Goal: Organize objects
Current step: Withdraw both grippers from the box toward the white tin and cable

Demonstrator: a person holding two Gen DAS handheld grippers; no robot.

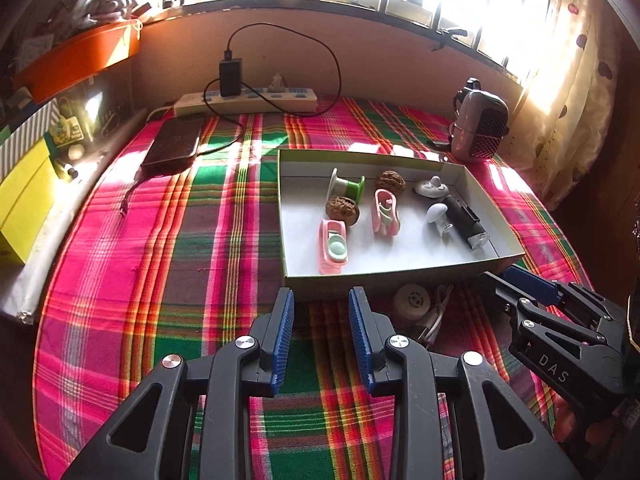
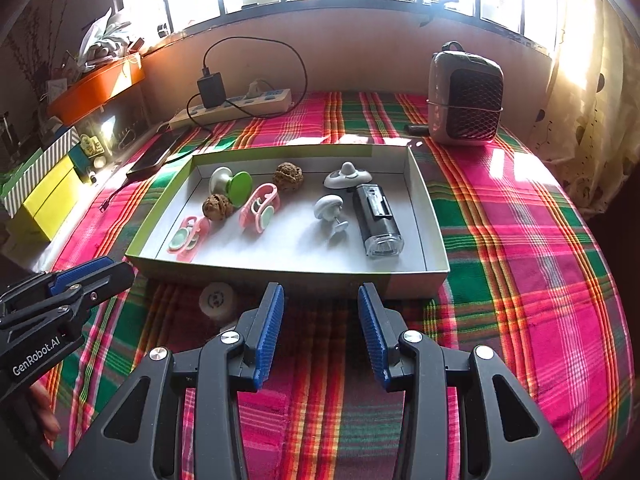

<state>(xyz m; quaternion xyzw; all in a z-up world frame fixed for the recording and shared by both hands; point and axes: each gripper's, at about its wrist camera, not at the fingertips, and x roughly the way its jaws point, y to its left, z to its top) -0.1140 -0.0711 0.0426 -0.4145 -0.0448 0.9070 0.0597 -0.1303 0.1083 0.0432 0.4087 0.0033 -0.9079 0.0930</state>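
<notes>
box point(image 2: 288, 276) between grippers marked "genrobot.ai" left point(image 2: 90, 276), "das" right point(image 1: 516, 274).

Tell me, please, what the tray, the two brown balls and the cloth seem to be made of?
Tray: probably cardboard, with thin folded walls, a matte white inside and a green edge.
Brown balls: likely walnuts, with a deeply wrinkled, dull shell.
Cloth: woven fabric, seemingly cotton, with plaid stripes, a matte finish and slight creases.

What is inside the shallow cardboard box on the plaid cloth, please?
The box holds two walnuts, two pink clips, a green spool, two grey knobs and a black device. Nothing appears covered.
</notes>
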